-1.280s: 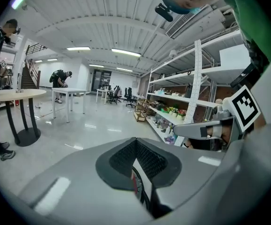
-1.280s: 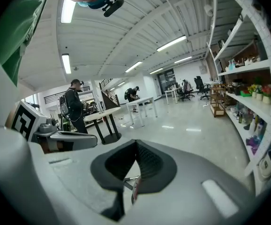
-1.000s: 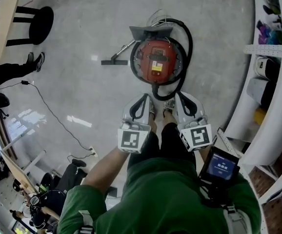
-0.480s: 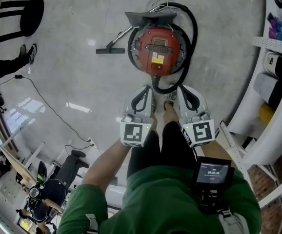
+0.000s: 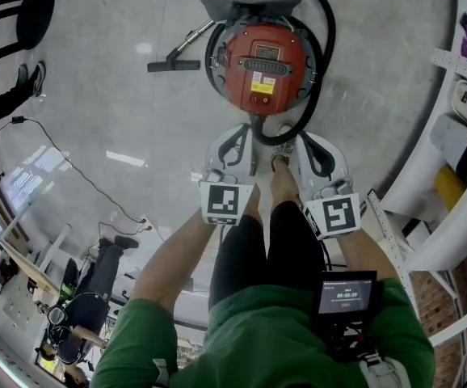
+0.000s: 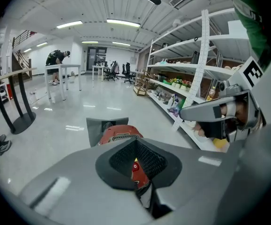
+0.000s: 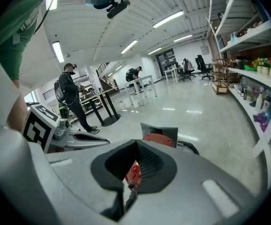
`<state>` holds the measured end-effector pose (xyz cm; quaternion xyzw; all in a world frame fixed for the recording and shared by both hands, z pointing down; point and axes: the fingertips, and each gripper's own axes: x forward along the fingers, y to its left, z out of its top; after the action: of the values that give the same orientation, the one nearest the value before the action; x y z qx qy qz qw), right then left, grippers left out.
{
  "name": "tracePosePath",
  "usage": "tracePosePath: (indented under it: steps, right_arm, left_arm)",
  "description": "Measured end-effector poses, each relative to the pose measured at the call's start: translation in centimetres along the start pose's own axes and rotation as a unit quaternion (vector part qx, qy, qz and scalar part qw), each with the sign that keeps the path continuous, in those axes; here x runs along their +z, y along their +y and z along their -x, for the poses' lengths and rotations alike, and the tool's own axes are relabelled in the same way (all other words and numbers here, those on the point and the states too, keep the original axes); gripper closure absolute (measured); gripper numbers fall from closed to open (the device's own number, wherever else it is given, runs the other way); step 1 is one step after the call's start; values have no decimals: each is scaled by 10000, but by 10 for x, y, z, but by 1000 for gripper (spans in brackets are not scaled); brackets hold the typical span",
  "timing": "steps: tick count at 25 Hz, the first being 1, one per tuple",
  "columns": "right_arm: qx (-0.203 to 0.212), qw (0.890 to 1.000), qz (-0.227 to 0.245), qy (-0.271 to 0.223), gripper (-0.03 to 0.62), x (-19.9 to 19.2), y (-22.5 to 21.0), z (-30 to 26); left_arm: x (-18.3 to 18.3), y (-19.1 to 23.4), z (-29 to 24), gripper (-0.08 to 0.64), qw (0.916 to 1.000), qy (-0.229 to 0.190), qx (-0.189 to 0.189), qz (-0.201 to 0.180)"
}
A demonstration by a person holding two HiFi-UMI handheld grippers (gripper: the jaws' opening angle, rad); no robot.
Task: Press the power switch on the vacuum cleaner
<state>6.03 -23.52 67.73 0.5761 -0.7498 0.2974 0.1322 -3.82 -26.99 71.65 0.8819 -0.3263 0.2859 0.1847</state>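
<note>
Vacuum cleaner (image 5: 264, 69) ahead of left claw (image 5: 237, 133), right claw (image 5: 301, 137); apart.

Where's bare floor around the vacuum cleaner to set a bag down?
Bare floor lies right of the vacuum cleaner, between its hose and the shelving, and left below the nozzle, down to the floor cable. Crowded: the strip between the vacuum cleaner and the person's feet.

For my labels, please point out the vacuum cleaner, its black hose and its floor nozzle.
vacuum cleaner (image 5: 264, 67): head view, on the red top cover.
black hose (image 5: 327, 39): head view, on the loop's right side.
floor nozzle (image 5: 173, 65): head view, on the middle of the bar.
</note>
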Motion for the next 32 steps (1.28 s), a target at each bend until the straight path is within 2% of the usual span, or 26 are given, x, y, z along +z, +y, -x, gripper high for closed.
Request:
tracePosePath:
  steps: [10,15,22,26,32]
  right_arm:
    - [85,9995,118,292,592,-48,-16,-27]
    - [39,9991,100,410,592,-64,-25,-26]
    - [1,9985,59,553,592,-81,-34,-21]
    - [-12,9983,13,588,592,-86,-37,-20]
    - [-12,9978,-97,650,592,-88,-38,-18]
  left_arm:
    - [-55,6,-54,552,9992,381,-53,-101]
    - [-83,16,-79,552,9979,625,62,-133]
    - [-110,16,-102,552,9944,971,82,-401]
    - [-121,18,-109,552,9918,1153,195,-525]
    - [-123,17,-110,551,9907,1180,265,-627]
